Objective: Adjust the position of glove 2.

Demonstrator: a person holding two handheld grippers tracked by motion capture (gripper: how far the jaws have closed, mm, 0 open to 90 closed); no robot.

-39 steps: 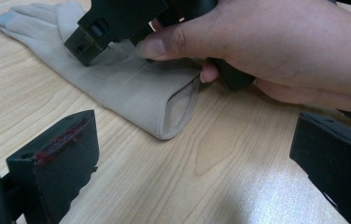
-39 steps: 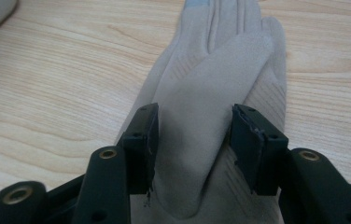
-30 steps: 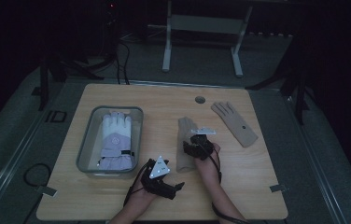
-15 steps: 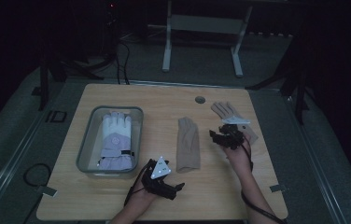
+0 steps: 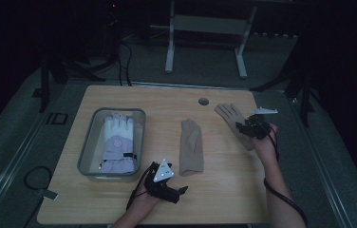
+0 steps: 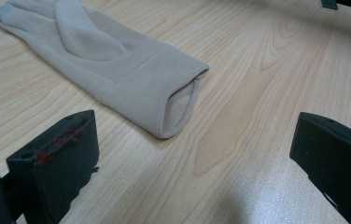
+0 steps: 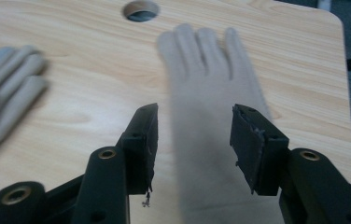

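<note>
Resting low on the near edge of the wooden table point(image 5: 119, 204), the left gripper point(image 5: 179, 191) lies with its jaws spread wide and nothing between them. Its own view looks straight at the open cuff of the nearer beige glove point(image 6: 117, 70), which lies flat just ahead, thumb folded over the palm; the gripper looks parked there, ready to take that cuff.

Farther out and to the right, the right gripper point(image 7: 194, 144) hangs over the wrist end of the second beige glove point(image 7: 211, 107), jaws about half open, one on each side of the fabric and gripping nothing. That glove lies palm-flat near the right edge, fingers pointing toward the round cable hole point(image 7: 140, 9), so the cuff is probably the easiest part to pinch.

On the left stands a clear bin point(image 5: 87, 152) holding a white and lavender winter glove point(image 5: 117, 142), likely where gloves get sorted.
</note>
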